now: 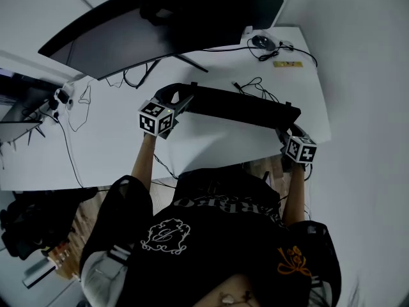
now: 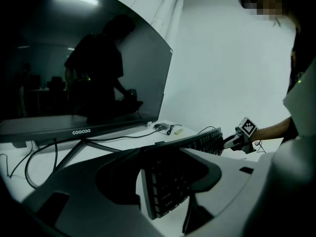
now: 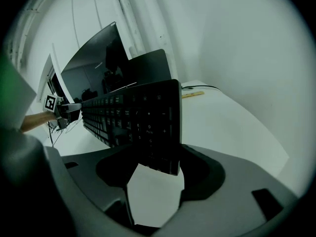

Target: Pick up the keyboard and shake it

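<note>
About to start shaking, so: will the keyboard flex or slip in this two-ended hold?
Probably stiff: the keyboard spans straight between left gripper and right gripper without visible sag. Likely light, since two end holds keep it off the table. Slipping seems possible: each gripper catches only a short end, and it's tilted on edge.

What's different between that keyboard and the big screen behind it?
The keyboard is held off the desk, tipped on edge, by the left gripper and right gripper at its ends; the monitor stands on its own legs. The keyboard is a straight slim bar; the monitor is curved and far bigger. Both are black.
</note>
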Demonstrator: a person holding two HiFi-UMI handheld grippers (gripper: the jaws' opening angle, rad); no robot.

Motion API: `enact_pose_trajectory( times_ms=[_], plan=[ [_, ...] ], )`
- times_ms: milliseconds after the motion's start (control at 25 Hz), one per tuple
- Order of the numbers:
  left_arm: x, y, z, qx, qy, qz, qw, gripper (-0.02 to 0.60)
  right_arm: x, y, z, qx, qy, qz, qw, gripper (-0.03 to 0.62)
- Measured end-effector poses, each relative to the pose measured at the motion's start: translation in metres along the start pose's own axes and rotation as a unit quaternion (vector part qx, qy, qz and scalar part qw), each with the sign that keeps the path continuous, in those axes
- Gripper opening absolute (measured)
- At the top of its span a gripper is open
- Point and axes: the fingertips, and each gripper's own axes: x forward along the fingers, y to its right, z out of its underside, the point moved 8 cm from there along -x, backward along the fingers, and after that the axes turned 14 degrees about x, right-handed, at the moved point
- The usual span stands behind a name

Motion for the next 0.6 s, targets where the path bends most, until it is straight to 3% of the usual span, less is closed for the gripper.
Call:
enact_pose_trajectory(
  times_ms=[320,600],
  plan=[
    [0.009,-0.022,0.043,-0.053,-0.024,0.003,0.9983,0.249,0.031,-0.01,0.003,-0.006,-0.04,0.016,0.999,0.27],
    [0.028,-0.043,0.057,-0.094,-0.04,0.004,0.9947,0.249,0.048,-0.015,-0.006,0.012,-0.037,0.023,0.999,0.27]
  ],
)
